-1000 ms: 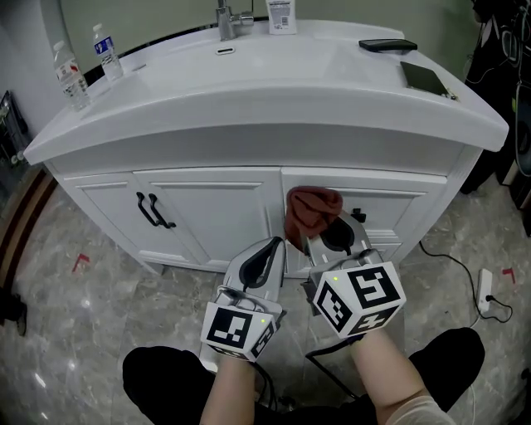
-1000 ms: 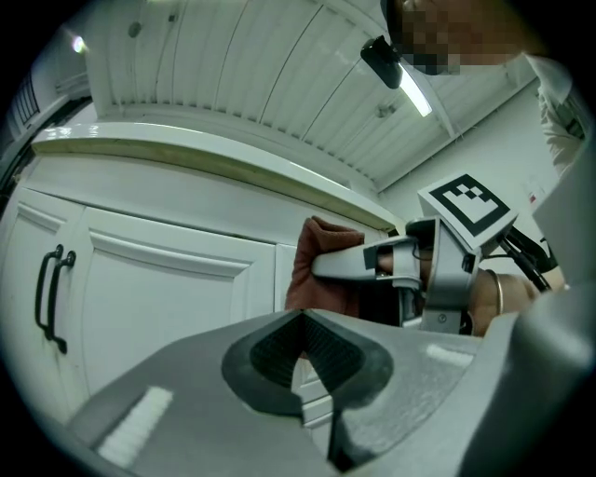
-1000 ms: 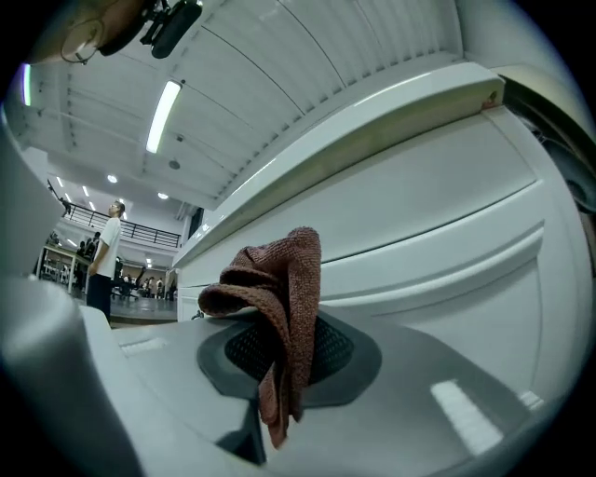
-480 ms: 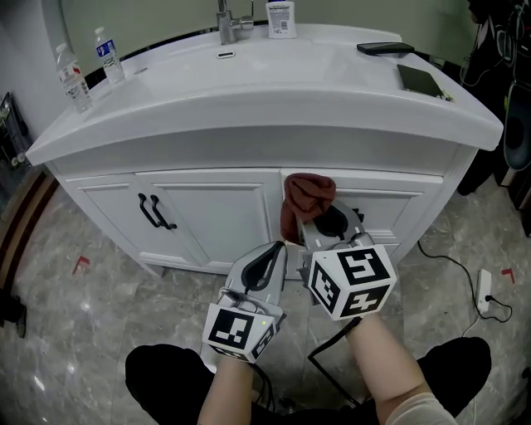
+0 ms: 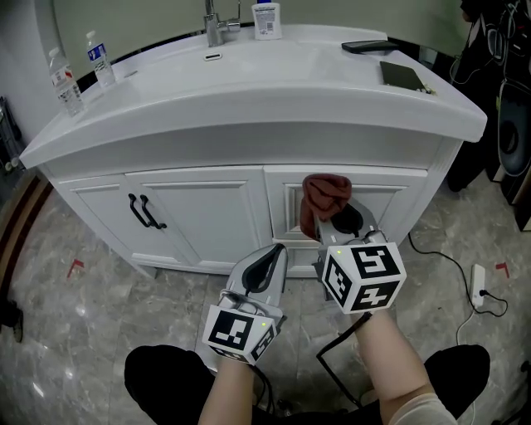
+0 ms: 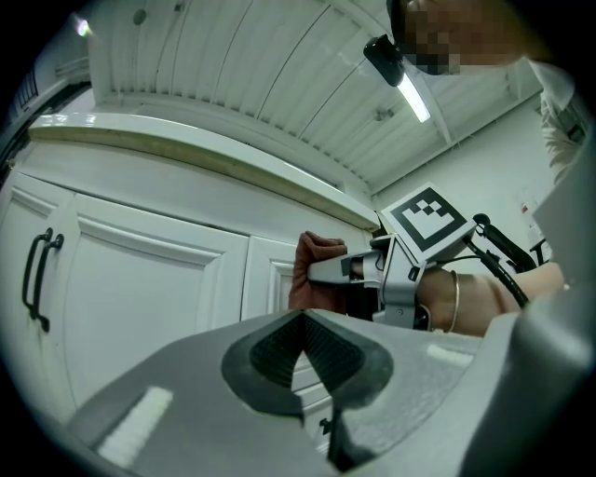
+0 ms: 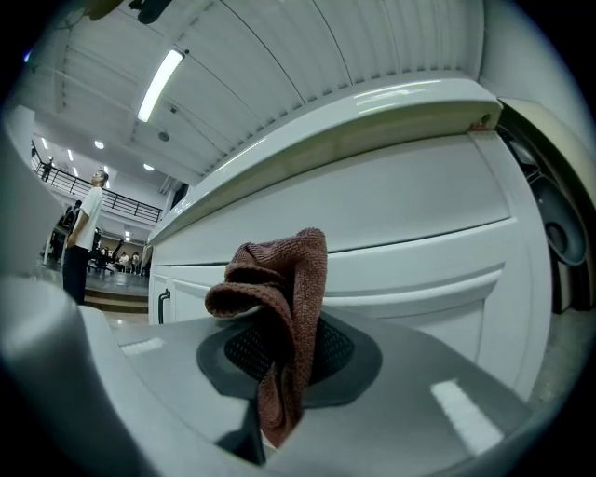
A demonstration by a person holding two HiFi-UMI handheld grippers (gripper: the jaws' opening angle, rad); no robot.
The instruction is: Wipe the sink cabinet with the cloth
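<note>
**Desk:** Grey marbled floor (image 5: 83,315), white sink cabinet (image 5: 199,207) under a broad white counter. What step does this show?

**Photographer:** Wiping, by the look of it. The right gripper (image 5: 338,224) has its jaws clamped on a reddish-brown cloth (image 5: 322,192), which bunches up above the pads. The cloth sits at the upper left corner of the right-hand door panel (image 5: 390,207), just under the counter's overhang. Whether it presses on the door or hangs just off it, I can't tell.

**Desk:** And the left?

**Photographer:** The left gripper (image 5: 267,253) is low and central, jaws together with nothing between them, pointing at the seam between the doors. It is idle.

**Desk:** What does the next move call for?

**Photographer:** Probably keeping the cloth flat on the panel and sweeping it across the rest of that door. The left doors, with their black handles (image 5: 141,212), look likely to come after. The wad is small, so it will take several passes.

**Desk:** Any readable brands or print?

**Photographer:** None. Two water bottles (image 5: 65,79) at the counter's left end carry labels, one of them blue. A white bottle (image 5: 265,18) by the faucet (image 5: 214,21) has blue print. All of it is too small to read. The marker cubes (image 5: 363,276) show only black-and-white squares. A dark phone (image 5: 369,46) shows nothing.
</note>
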